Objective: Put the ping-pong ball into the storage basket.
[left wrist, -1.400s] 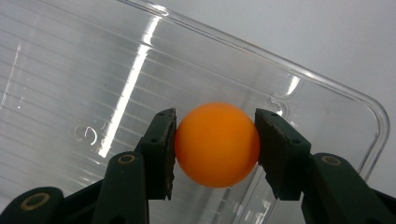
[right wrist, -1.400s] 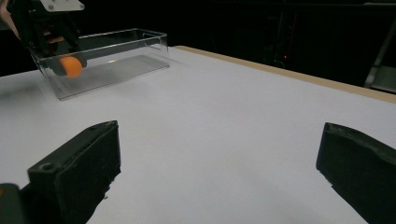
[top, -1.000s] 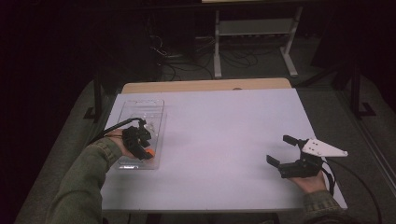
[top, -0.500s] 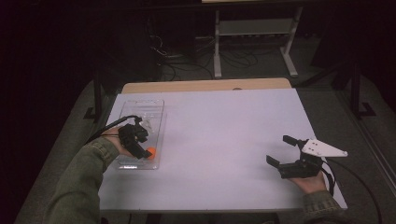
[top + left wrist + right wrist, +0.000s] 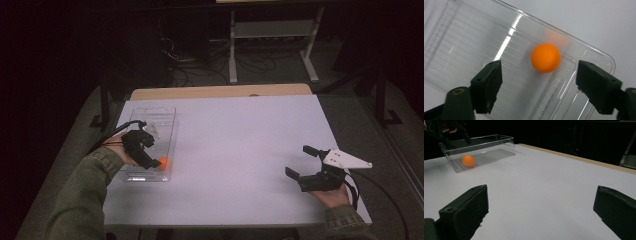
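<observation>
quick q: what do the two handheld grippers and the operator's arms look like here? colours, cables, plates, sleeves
Both grippers are black with two blocky black jaws. The right gripper carries a pale grey three-cornered plate dotted with small holes. A black cable trails from each, looping off the table's left edge behind the left gripper. In the gripper views the jaw blocks look matte, with a small round hole in the left one. Both arms wear olive-green sleeves with buttoned-style cuffs.

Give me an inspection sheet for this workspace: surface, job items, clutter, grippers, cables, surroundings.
Surface: white table, wooden strip along its far edge.
Job's things: clear plastic bin at the table's left; orange ball lying inside it, near one corner.
Clutter: nothing seen.
Grippers: left gripper over the bin, jaws open, ball between and beyond them, untouched. Right gripper open at the table's right, holding nothing.
Cables: one trails from each gripper.
Surroundings: dark room, metal stand, floor cables behind.
</observation>
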A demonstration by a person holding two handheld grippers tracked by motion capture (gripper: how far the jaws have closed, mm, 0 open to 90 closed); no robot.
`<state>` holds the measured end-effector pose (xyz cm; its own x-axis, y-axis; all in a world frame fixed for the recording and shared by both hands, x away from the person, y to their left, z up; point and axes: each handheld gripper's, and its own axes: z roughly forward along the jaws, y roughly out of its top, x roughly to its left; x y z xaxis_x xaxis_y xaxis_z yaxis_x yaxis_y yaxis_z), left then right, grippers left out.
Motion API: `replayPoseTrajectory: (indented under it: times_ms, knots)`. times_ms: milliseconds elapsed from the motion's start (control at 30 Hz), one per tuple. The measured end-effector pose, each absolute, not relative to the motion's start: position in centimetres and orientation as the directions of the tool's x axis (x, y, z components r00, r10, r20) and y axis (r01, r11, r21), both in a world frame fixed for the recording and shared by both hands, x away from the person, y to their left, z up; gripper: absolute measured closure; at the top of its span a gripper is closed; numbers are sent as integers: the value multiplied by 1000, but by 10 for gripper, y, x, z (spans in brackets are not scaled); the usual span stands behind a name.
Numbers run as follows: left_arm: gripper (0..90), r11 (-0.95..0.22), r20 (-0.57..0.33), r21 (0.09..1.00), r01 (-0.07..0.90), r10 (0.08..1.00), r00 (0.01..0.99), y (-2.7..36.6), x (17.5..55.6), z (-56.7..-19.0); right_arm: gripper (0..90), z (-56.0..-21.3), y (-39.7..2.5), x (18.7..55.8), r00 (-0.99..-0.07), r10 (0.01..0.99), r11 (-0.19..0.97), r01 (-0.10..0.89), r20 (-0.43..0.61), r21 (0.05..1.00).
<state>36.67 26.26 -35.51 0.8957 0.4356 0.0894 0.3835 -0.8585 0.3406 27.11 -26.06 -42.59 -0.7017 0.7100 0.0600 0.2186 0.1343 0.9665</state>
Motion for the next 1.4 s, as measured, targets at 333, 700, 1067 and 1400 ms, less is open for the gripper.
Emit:
replayPoseTrajectory:
  times_ms: [333, 700, 1067, 1400]
  knots:
    - [0, -830, 88, 393, 396, 463, 882, 265, 363, -348, 0, -426, -261, 270, -701, 710, 132, 218, 62, 967]
    - [0, -793, 98, 466, 393, 487, 868, 271, 355, -342, 0, -426, -261, 270, -701, 711, 131, 218, 62, 967]
    - [0, -725, 105, 570, 387, 532, 840, 286, 343, -334, 0, -426, -261, 270, -701, 710, 132, 217, 60, 967]
    - [0, -694, 106, 614, 376, 544, 832, 289, 336, -333, 0, -426, -261, 270, -701, 710, 132, 219, 62, 967]
